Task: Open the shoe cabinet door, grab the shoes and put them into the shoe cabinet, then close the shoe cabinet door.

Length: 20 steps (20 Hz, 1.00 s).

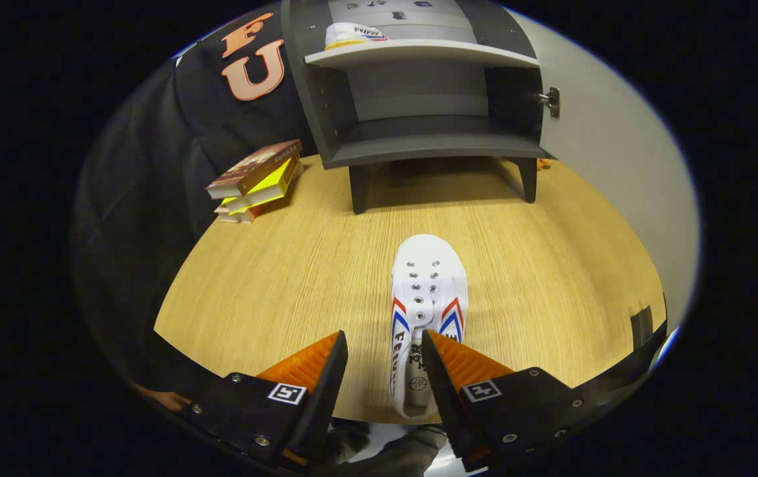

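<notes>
1. Gripper fingers stand apart, with nothing pressed between them. The heel end of the white shoe lies between the fingertips, closer to the right finger. Whether that finger touches the shoe cannot be told.

2. White shoe: it rests flat on the wooden table, with the toe pointing toward the shoe cabinet. Judgement: this lengthwise alignment lets the fingers close across the narrow heel section, where the shoe is easiest to clamp.

3. Shoe cabinet: it stands on short legs at the far side of the table, well beyond the fingers. The cabinet door is swung open to the right, with a hinge showing at the cabinet's edge. The door-opening step therefore appears complete.

4. Upper shelf: a second shoe of the same pattern already sits on it. The lower shelf appears unoccupied, and is a likely place for the remaining shoe.

5. Stack of books: it lies left of the cabinet, well apart from the shoe.

6. Next move, as a judgement: centre the heel between the fingers and close them before lifting.
</notes>
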{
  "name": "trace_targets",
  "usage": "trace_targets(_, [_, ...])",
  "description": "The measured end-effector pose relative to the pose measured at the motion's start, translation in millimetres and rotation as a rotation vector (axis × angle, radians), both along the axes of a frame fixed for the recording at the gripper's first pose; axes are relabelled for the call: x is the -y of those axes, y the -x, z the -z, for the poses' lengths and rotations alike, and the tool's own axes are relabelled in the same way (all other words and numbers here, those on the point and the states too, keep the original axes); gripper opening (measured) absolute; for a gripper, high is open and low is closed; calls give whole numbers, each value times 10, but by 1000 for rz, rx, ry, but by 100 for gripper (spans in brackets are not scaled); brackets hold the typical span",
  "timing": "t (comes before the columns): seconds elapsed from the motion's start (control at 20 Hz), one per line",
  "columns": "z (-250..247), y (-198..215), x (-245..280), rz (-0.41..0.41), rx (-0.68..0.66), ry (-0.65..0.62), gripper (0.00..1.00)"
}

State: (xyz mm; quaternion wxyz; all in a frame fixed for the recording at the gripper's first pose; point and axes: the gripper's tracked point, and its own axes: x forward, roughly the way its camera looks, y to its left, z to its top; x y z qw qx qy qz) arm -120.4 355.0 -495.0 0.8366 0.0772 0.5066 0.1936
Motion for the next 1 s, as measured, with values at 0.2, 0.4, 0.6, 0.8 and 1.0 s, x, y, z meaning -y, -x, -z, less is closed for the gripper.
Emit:
trace_targets(0.2, [262,-29,-18,10,9,58,61])
trace_targets(0.4, [452,-172,-55,81,32,96,48])
trace_targets(0.6, [470,-225,9,141,70,108,26])
trace_targets(0.8, [476,-200,-35,85,14,139,6])
trace_targets(1.0, [313,-243,-10,59,-5,133,1])
